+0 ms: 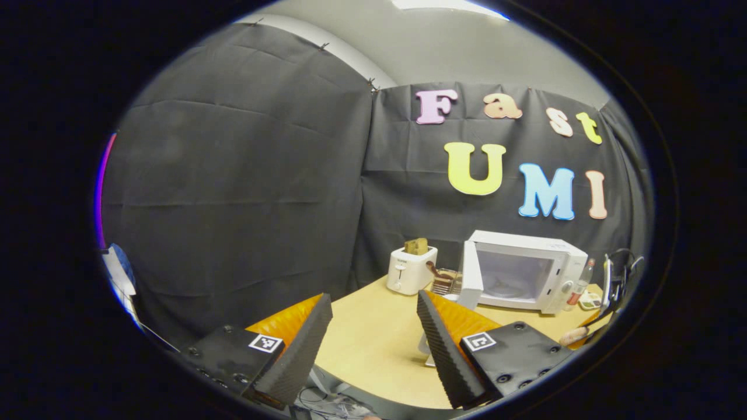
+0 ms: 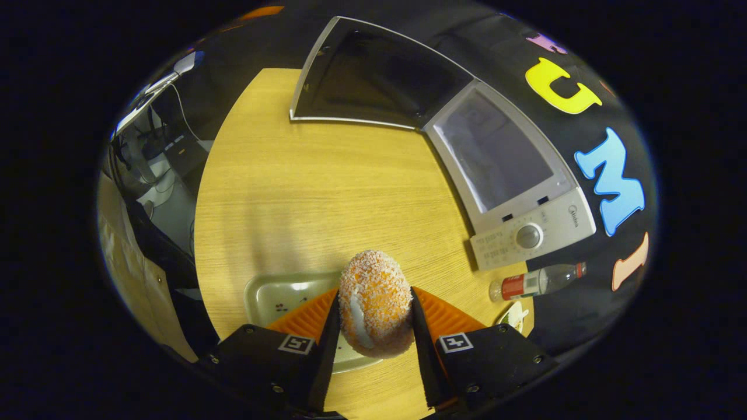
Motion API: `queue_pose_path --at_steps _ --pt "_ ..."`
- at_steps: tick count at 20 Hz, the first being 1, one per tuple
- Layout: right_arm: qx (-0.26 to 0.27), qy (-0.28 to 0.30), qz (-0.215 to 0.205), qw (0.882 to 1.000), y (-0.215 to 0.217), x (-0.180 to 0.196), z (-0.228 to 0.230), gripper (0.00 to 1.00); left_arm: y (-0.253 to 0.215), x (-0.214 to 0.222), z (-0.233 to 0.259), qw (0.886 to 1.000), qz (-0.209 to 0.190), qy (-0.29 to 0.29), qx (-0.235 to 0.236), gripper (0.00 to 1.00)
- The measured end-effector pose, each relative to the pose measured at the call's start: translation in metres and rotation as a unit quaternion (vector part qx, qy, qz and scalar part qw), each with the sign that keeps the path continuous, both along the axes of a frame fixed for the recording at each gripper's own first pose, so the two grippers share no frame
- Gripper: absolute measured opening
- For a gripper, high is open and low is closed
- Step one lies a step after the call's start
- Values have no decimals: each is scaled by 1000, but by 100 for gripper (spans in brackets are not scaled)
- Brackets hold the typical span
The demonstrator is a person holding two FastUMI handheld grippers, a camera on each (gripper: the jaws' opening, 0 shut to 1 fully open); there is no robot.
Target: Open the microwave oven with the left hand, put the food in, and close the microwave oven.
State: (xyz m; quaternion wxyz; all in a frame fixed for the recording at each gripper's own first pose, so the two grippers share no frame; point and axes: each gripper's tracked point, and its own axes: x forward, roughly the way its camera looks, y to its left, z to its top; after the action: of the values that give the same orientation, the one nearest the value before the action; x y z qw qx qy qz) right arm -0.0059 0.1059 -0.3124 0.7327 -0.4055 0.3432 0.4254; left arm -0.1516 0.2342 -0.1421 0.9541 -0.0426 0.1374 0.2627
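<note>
A white microwave oven stands at the far side of the wooden table with its door swung open to the left. My left gripper is open, well back from the oven near the table's front edge, nothing between its fingers. In the right gripper view the oven shows its cavity, and its open door lies beyond. My right gripper is shut on an orange, crumb-coated piece of food, held above a pale tray on the table.
A white toaster with bread stands left of the oven, a small rack between them. A bottle stands next to the oven's control side. Cables and gear sit at the table's right end. A small dish lies near the bottle.
</note>
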Motion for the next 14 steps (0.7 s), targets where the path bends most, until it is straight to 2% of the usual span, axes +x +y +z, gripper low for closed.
queue_pose_path --at_steps 7,9,10,14 --pt "41 -99 13 994 58 76 66 63 8 0 6 1000 3 -3 21 95" --pt "48 -129 19 990 76 101 82 65 10 -1 7 1000 10 -4 26 95" --pt "50 -141 23 988 84 112 86 62 12 -2 7 999 14 -4 28 94" --pt "57 -185 35 981 115 158 99 63 34 -28 19 999 38 -2 36 98"
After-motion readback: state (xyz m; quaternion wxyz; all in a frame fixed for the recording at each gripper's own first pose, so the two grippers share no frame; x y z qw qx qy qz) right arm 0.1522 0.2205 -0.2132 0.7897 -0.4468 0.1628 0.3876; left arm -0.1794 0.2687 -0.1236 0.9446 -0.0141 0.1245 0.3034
